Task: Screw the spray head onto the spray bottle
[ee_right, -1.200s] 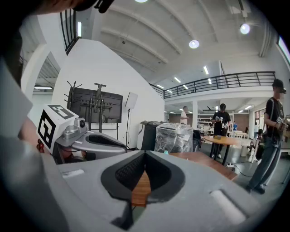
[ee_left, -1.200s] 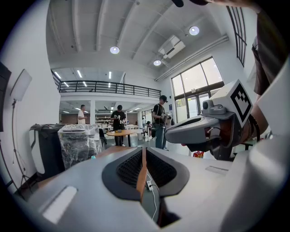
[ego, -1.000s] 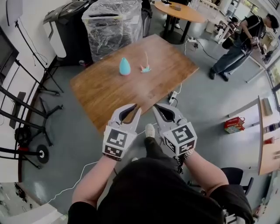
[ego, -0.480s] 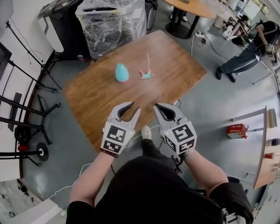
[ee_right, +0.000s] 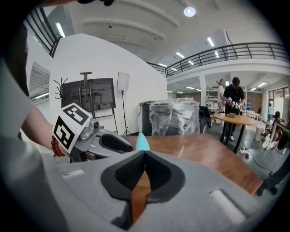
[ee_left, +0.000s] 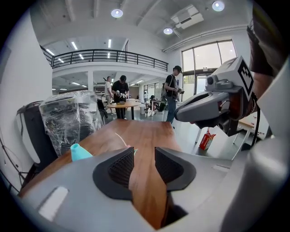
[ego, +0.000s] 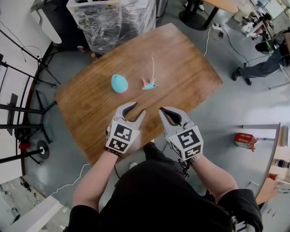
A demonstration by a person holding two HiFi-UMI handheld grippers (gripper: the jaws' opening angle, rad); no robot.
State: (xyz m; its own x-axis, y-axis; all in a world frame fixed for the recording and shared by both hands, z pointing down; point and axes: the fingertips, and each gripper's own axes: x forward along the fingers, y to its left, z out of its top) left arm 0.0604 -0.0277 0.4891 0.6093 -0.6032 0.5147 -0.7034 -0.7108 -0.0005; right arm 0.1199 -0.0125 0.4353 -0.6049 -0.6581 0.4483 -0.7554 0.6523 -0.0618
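Left gripper fingers opening, empty, right gripper clenched (also empty), spray bottle beside spray head on surface

A wooden worktop stands on a glossy grey floor beside a plastic-wrapped bin, in a tall hall with a railed balcony, ceiling spotlights and big windows.

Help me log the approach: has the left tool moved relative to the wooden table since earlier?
Yes. The left tool has advanced over the near edge of the brown wooden table, closer to the teal egg-shaped spray bottle; its jaws are opening, empty.
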